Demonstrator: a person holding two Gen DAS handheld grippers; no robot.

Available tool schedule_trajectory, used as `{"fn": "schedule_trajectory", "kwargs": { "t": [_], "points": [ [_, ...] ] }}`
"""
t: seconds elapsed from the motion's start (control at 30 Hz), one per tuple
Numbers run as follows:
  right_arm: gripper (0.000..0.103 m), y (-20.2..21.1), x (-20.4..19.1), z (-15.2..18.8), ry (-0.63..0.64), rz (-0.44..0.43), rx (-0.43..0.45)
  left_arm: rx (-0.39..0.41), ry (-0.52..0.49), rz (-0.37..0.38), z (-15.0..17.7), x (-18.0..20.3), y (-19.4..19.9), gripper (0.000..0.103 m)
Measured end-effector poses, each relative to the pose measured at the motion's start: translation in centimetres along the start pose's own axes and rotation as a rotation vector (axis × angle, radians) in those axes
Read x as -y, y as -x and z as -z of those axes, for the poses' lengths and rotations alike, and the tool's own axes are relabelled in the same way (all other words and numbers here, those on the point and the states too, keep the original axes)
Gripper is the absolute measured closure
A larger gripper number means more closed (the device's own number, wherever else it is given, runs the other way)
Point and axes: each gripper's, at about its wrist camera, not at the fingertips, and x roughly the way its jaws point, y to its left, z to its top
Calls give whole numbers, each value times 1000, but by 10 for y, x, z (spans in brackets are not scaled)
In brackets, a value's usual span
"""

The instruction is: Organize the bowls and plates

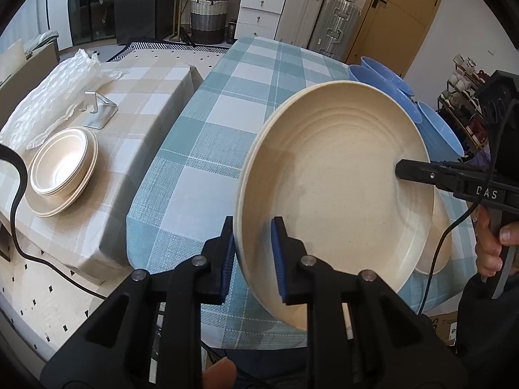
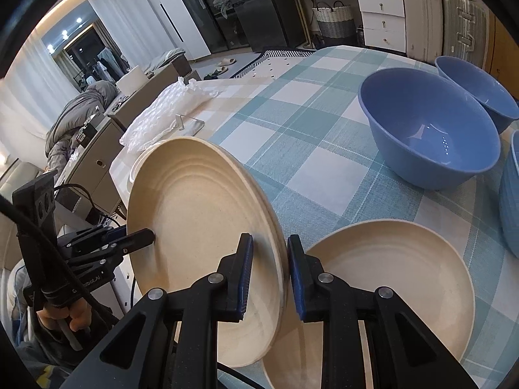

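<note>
A large cream plate [image 1: 337, 194] hangs tilted above the blue-checked table [image 1: 207, 149], held at two opposite edges. My left gripper [image 1: 253, 227] is shut on its near rim, blue pads on both faces. My right gripper [image 1: 402, 170] clamps the far rim; in the right wrist view this gripper [image 2: 270, 241] pinches the plate [image 2: 201, 214] edge, with the left gripper [image 2: 142, 236] across from it. Another cream plate [image 2: 389, 275] lies flat on the table below. On the beige side table, cream bowls [image 1: 61, 165] sit stacked on plates.
Three blue bowls [image 2: 428, 129] [image 2: 480, 87] [image 2: 512, 194] stand at the table's right. Bubble wrap [image 1: 48, 97] and a metal stand [image 1: 97, 110] lie on the beige table [image 1: 136, 149]. A black cable [image 1: 19, 194] runs along its near edge. A hand [image 1: 493, 243] grips the right handle.
</note>
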Motion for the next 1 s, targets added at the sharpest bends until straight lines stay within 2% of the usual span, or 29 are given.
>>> {"fn": "schedule_trajectory", "kwargs": {
  "t": [0.6,1.0],
  "points": [
    [81,63,34,12,-83,40,80,30,-104,29,-30,68,15,85],
    [81,103,76,36,-161,99,117,6,-187,66,-45,132,-6,85]
  ]
}}
